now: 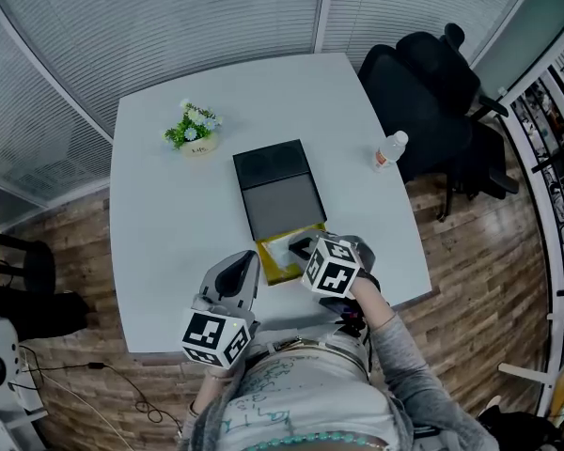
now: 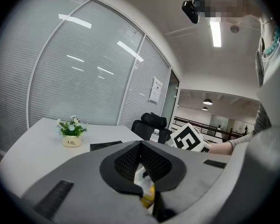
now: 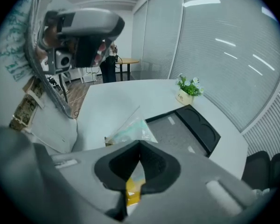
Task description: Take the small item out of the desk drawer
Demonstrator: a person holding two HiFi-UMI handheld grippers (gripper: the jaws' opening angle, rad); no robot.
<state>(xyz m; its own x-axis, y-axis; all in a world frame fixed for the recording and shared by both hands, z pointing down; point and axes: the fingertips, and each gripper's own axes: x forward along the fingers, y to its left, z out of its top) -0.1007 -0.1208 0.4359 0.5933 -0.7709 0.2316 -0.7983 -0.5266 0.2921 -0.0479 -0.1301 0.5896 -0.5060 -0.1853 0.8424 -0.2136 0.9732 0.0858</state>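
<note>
Closest in: person's printed shirt, then the marker cubes of both handheld tools over the near edge of the white table (image 1: 169,233).

Right gripper (image 1: 303,248) angled steeply down over the open yellow drawer (image 1: 280,276). Jaws clenched on a clear plastic packet (image 3: 129,129) with pale teal contents. Packet stuck out past the fingertips, its upper corner pointing toward the table's far side. Yellow of the drawer showed through the gap beneath the jaws.

Left gripper (image 1: 247,263) held nearly level at the drawer's left side. Jaws closed together. Could not tell whether they pinched the drawer wall or only rested beside it.

Drawer stood pulled out from the near end of a flat black desk organizer (image 1: 277,191) at the table's middle.

Potted plant (image 1: 195,130) sat beyond the organizer to the left. Water bottle (image 1: 389,149) stood near the right edge. Black office chair (image 1: 432,92) was off the far right corner.
</note>
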